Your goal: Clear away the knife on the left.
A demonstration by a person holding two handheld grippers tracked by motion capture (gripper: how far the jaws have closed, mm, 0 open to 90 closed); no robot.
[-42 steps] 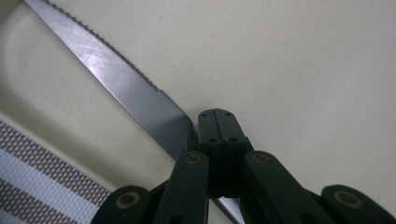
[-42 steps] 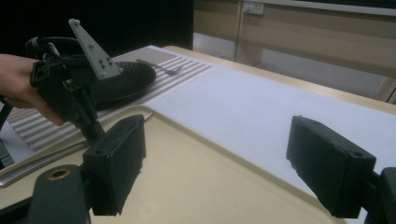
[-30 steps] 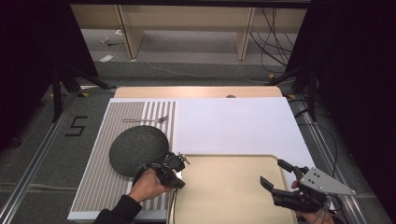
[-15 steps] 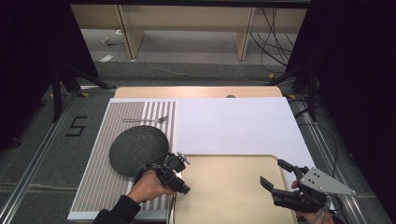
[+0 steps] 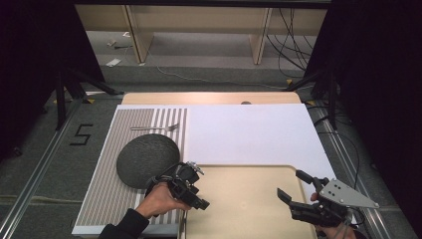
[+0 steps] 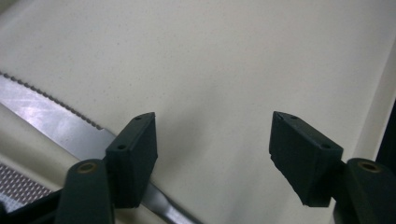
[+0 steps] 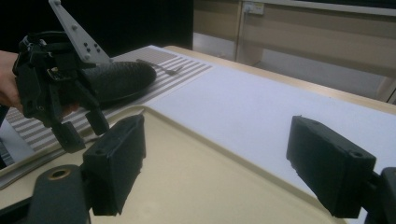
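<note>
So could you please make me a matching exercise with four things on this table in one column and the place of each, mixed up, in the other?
Things:
1. fork
2. dark plate
3. knife
4. beige tray

Places:
A. lying on the beige tray, near its edge
B. on the striped mat, at its far end
C. on the striped mat, nearer the person
D. right of the striped mat

Pairs: 1-B, 2-C, 3-A, 4-D
</note>
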